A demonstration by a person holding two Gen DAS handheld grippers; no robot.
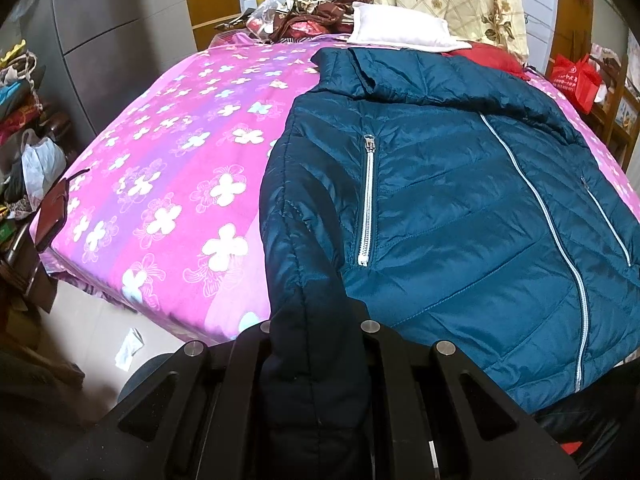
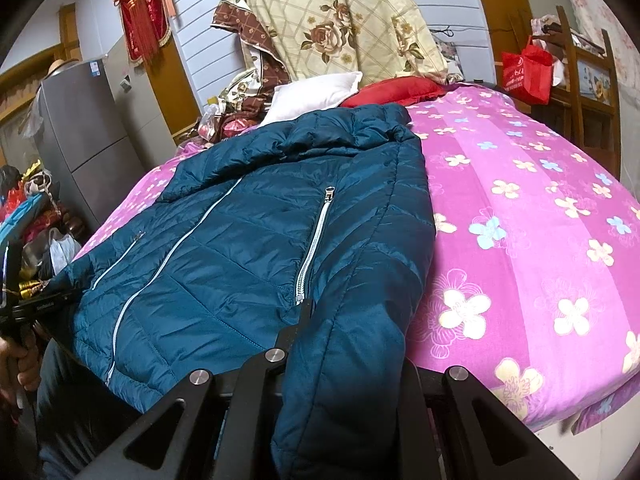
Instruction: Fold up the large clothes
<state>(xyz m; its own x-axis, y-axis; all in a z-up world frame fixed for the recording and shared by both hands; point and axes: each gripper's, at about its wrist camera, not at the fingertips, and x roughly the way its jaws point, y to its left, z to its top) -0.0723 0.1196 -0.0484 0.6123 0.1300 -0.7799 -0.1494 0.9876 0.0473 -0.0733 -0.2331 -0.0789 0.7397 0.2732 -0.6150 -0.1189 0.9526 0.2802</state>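
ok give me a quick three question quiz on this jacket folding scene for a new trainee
1. True or false: the jacket lies front side up on the bed.
2. What does the left gripper grip? A) a sleeve B) the white pillow C) the red bag
3. Fill in: the right gripper is shut on the jacket's other ____.

Key: 1 true; 2 A; 3 sleeve. The white pillow lies beyond the collar.

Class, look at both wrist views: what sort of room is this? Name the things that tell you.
Most likely a lived-in bedroom at home. The blue jacket lies on a bed with a pink flowered sheet, a white pillow and folded floral bedding sit at its head, and a grey wardrobe-like cabinet stands beside it.
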